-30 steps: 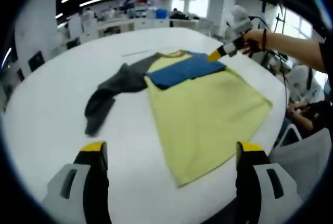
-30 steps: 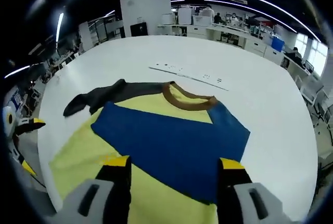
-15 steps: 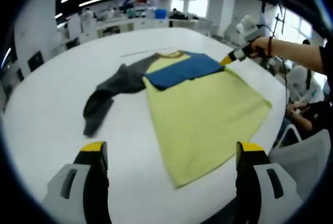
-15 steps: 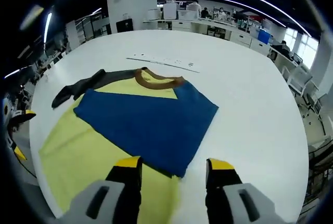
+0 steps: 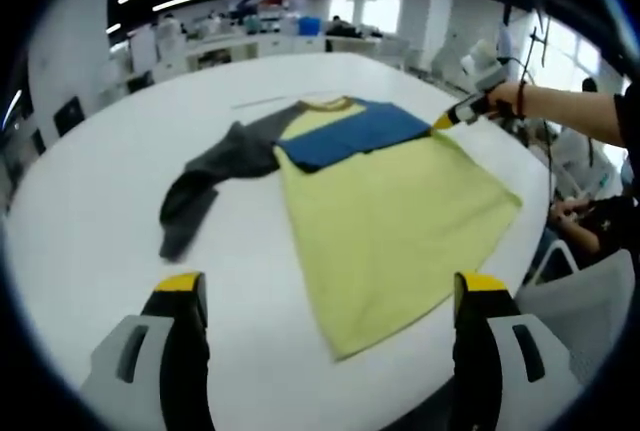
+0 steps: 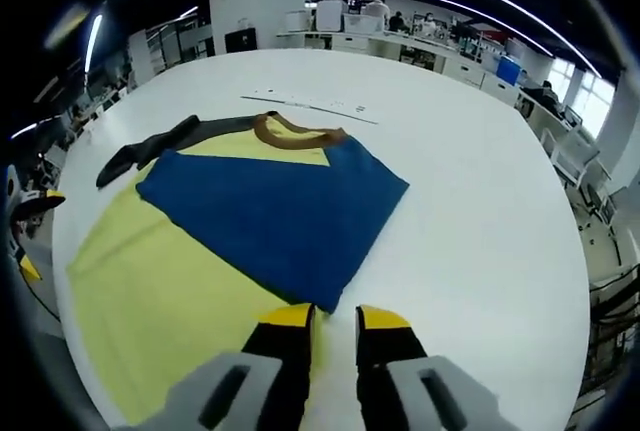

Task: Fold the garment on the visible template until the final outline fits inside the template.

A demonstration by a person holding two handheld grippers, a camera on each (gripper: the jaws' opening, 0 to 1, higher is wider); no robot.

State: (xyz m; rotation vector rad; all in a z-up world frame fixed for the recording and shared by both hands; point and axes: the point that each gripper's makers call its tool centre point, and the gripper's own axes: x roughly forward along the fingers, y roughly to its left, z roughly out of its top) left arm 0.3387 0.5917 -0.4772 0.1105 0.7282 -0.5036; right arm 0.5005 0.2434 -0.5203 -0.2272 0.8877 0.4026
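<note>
A: Start near, bottom of the right gripper view. Your right gripper [image 6: 334, 319] has narrowed its jaws over the last second; a thin gap is left, and they sit at the near edge of the garment [image 6: 200, 251], by the corner of the blue sleeve [image 6: 275, 206] folded across the yellow body. I cannot tell whether cloth is pinched between them.

B: And the left?

A: Your left gripper [image 5: 330, 296] stays wide apart at the bottom of the left gripper view, released, holding nothing, short of the hem. It hasn't moved.

B: What does the change mean for the fold?

A: My reading: you have backed the right gripper off the blue sleeve toward the edge, so that sleeve fold looks set. The grey sleeve [image 5: 200, 181] lies spread out at centre left, not folded in, so the outline is far from compact.

B: Anything one view gives that the other lacks?

A: The left gripper view shows the whole shirt in the middle of the white table [image 5: 90, 211], with the long yellow hem pointing toward the lower right, and your right gripper arriving from the upper right. The right gripper view shows the brown collar [image 6: 290, 133] and, beyond it in the upper centre, a thin line of markings [image 6: 315, 104] on the table, possibly the template edge; too small to say.
</note>
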